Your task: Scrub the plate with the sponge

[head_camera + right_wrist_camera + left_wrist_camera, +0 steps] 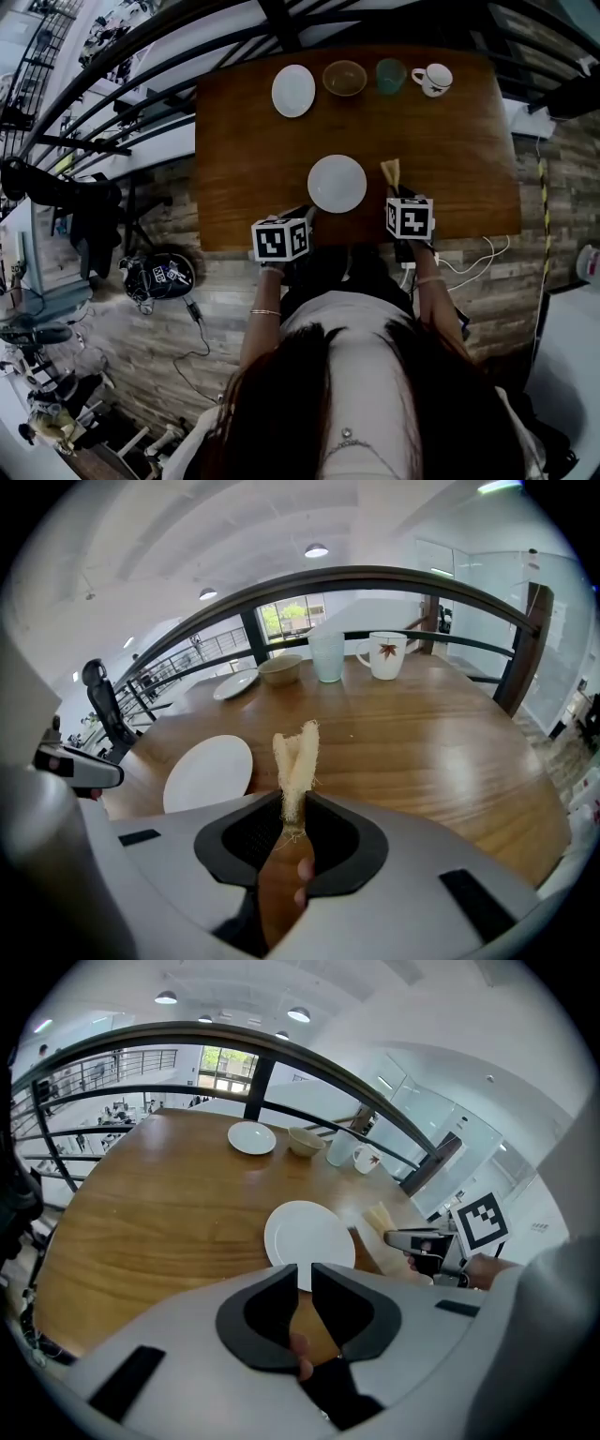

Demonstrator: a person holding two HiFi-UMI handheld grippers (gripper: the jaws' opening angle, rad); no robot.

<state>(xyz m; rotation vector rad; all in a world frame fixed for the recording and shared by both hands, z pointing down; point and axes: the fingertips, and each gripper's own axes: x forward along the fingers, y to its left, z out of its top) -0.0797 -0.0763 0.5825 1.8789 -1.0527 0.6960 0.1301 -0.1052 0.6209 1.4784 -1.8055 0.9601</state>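
Observation:
A white plate (337,183) (309,1232) (208,772) lies on the wooden table (244,150) near its front edge. My right gripper (394,192) (293,803) is just right of the plate, shut on a pale yellow sponge (390,172) (296,761) that is pinched at its base and sticks up past the jaws. My left gripper (307,214) (305,1274) is at the plate's near left rim. Its jaws stand a narrow slot apart, and the rim shows through that slot. I cannot tell whether they touch it.
Along the table's far edge stand a second white plate (293,90), a brown bowl (344,78), a green cup (391,76) and a white mug (433,79). A dark railing runs behind the table. Cables (473,262) trail on the floor at my right.

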